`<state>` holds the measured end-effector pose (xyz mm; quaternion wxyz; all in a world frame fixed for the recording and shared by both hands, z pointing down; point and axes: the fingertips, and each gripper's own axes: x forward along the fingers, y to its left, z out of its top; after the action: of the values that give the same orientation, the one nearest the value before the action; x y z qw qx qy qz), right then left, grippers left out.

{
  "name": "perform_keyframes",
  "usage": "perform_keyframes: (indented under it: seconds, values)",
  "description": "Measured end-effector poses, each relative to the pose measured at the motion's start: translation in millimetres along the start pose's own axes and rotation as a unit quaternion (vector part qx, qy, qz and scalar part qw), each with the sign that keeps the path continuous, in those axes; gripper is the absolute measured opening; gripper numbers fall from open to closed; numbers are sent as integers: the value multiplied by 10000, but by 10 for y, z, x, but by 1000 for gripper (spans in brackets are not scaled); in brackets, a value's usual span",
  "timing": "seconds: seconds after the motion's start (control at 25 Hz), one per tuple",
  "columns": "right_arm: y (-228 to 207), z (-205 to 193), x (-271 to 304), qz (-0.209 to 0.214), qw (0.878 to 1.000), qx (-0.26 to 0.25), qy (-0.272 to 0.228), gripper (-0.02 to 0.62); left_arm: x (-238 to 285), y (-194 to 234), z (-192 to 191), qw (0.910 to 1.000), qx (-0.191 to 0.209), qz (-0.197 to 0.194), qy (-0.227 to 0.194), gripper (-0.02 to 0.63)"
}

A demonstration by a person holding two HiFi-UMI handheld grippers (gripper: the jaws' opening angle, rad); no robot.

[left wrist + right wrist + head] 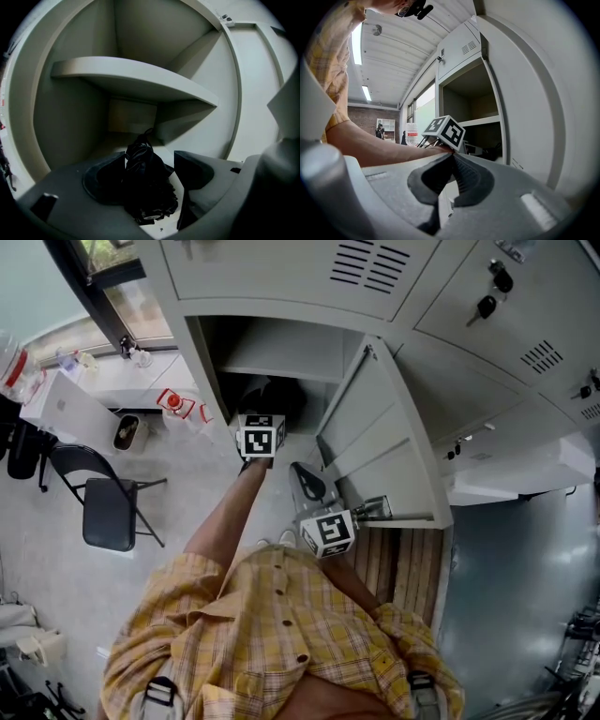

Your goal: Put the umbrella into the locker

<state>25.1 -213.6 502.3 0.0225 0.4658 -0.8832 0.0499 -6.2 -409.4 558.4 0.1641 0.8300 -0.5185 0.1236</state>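
Note:
The black folded umbrella [147, 187] lies on the floor of the open locker compartment [281, 352], under its shelf [131, 75]. My left gripper [150, 157] reaches into that compartment and stands open. The umbrella lies between its two pads; the left pad is close against the fabric and the right pad [187, 168] stands apart from it. In the head view the left gripper's marker cube [261, 437] sits at the locker mouth. My right gripper [452, 159] is shut with nothing in it and hangs beside the open locker door [375, 427].
A grey folding chair [108, 507] stands at the left on the floor. Behind it a white table [84, 399] carries small items. Closed locker doors with keys [487, 306] fill the upper right. Wooden slats [389, 563] lie under the right gripper.

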Motion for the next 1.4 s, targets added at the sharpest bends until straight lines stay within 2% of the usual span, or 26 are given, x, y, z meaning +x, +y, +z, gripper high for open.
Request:
perform_keyframes:
  seconds: [0.12,0.44,0.76,0.92,1.16,1.24,1.4]
  values:
    - [18,8,-26,-6,10000,5,-12,-3,-127,-56,28,9997,222,-16,38,310]
    - [31,37,-90,-75,9999,54,-71,-3,-370,-86,-38,9992,340,-43,213,303]
    - [101,41,-134,-76,9999,84,-74,-3,-690,-190,-36,9983,573,-85,69,196]
    - [138,52,-147,-74,9999,98,-90,-3,-841,-185,-57,9988,481,-17,31,119]
    - [163,72,-172,-137,9998,78,-80,-3,-1073,-199,-23,9971,694,115,-298,52]
    - [171,92,-187,-129,9998,111,-133,-3,-1139,-221,-17,9969,691,92,-354,10]
    - [180,120,-212,-153,9997,102,-169,-3,-1250,-263,-59,9978,561,35,-356,5]
